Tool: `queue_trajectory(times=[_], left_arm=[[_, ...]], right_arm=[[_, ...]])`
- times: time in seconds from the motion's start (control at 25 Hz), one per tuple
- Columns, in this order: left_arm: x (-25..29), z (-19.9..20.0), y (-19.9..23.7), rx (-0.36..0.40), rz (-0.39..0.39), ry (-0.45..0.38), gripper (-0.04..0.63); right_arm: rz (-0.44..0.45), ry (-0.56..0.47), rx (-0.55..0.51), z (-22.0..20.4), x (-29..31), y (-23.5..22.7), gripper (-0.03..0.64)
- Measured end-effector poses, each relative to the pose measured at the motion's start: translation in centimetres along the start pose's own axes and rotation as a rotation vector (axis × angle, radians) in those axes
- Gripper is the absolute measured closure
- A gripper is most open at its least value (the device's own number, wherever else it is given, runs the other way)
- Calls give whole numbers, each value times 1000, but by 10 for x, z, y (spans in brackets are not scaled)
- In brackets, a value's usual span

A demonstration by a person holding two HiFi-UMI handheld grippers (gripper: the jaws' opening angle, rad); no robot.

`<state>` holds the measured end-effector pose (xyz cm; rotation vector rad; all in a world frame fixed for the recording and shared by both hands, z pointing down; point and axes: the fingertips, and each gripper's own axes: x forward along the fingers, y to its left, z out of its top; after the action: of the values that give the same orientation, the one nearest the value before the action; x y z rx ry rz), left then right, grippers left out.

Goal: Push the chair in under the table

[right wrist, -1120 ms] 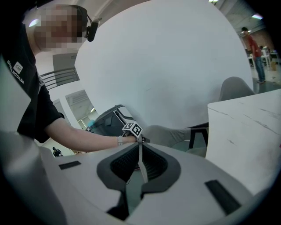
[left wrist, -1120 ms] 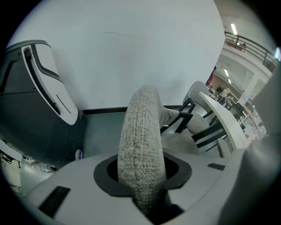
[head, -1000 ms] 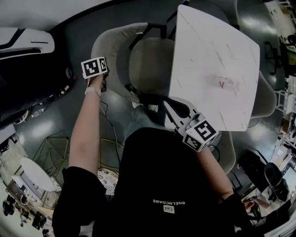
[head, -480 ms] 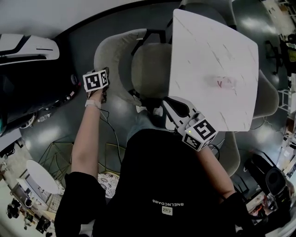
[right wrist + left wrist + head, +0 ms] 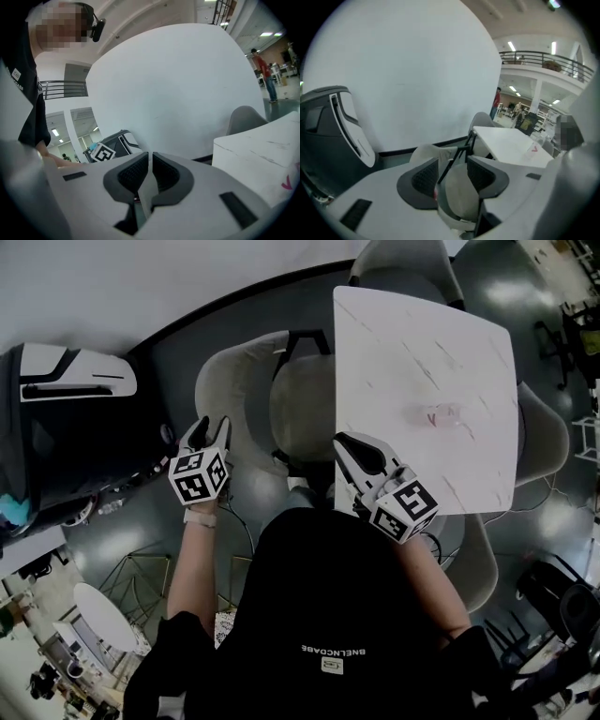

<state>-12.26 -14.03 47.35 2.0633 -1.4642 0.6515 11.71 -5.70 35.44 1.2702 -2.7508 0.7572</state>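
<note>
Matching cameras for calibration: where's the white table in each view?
Head view: table upper right of centre.
Left gripper view: right of centre, just below the middle.
Right gripper view: right edge, lower half.
Shared landmark: curved white wall.

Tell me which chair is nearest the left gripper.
The grey chair at the white table's left edge, just ahead of the left gripper; the other chairs stand farther round the table.
</note>
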Motion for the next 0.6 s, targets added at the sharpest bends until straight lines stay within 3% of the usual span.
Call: queue_trajectory(times=[0.32, 0.6], left_arm=[[-57, 77, -149, 125, -316, -175, 399], [-95, 118, -232, 126, -503, -271, 400]], right_arm=[[-44, -128, -40, 46, -37, -12, 598], [-46, -200, -66, 76, -71, -8, 598]])
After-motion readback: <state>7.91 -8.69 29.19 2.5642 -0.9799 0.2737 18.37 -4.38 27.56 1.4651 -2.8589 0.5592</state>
